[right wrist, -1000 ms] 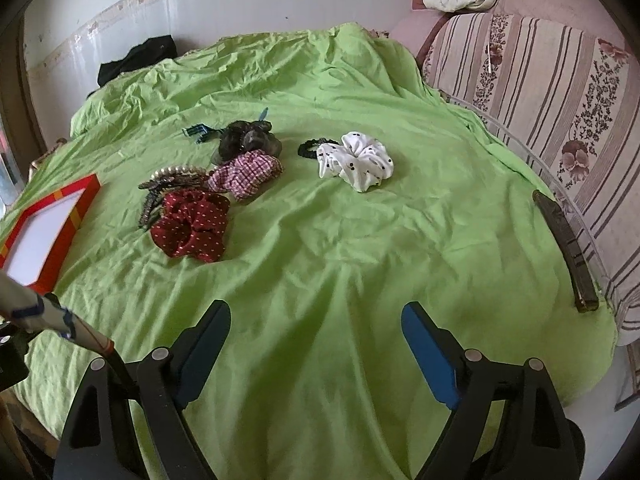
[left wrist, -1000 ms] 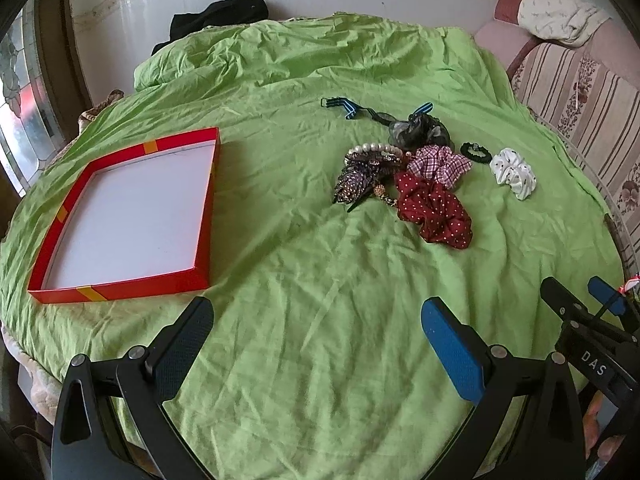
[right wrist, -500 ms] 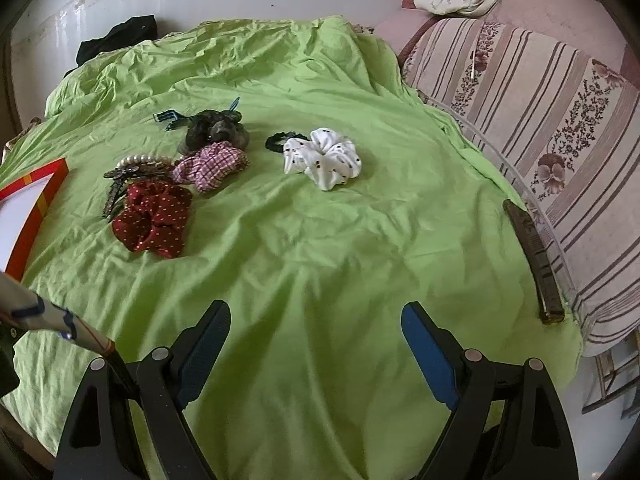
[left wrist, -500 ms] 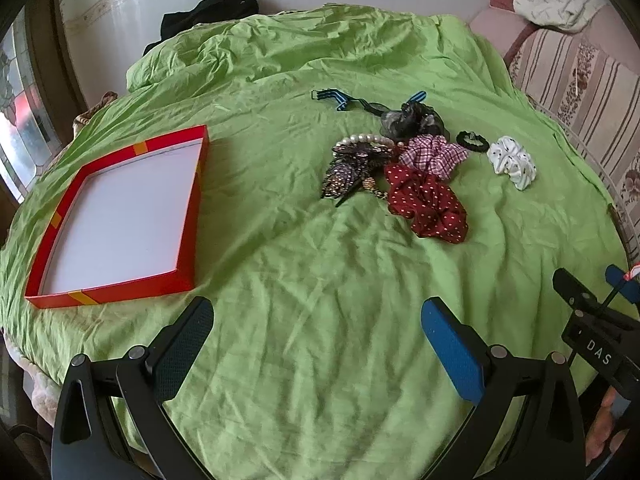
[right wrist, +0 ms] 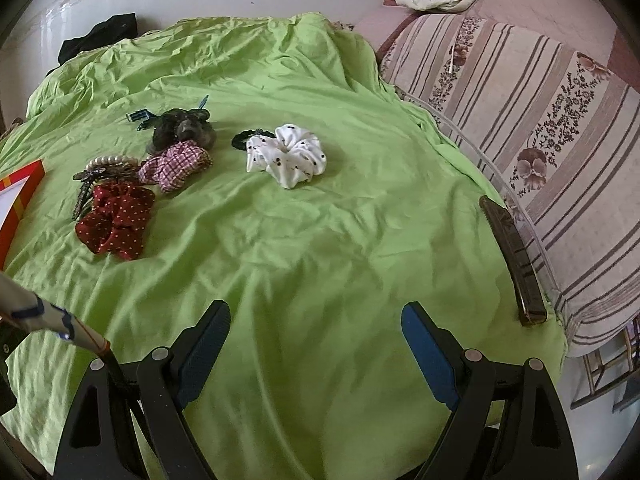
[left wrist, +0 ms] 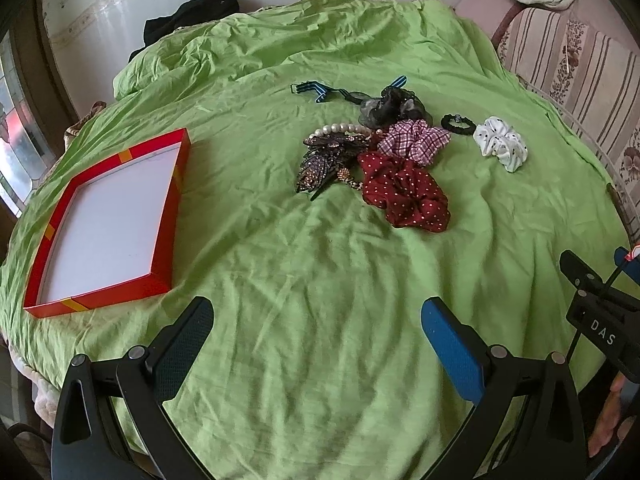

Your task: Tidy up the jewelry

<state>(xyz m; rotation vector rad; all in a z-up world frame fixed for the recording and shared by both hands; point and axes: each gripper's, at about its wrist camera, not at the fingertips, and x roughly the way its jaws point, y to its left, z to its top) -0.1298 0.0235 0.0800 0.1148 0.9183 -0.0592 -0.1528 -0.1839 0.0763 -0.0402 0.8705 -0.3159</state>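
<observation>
The red tray (left wrist: pixel 168 220) is sitting white-floored at the left of the green sheet (left wrist: pixel 320 280). The left gripper (left wrist: pixel 316 332) is hovering near it, jaws spread wide and gripping nothing. Toward the middle, the pearl bracelet (left wrist: pixel 344 128) and beaded clips (left wrist: pixel 324 160) are lying bunched against the red dotted scrunchie (left wrist: pixel 404 192) and the checked scrunchie (left wrist: pixel 414 142). Further right, the white scrunchie (right wrist: pixel 288 156) is touching a black hair tie (right wrist: pixel 248 136). The right gripper (right wrist: pixel 316 340) is hanging wide apart, empty.

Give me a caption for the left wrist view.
Open left gripper above green sheet, red tray, scrunchies.
</observation>
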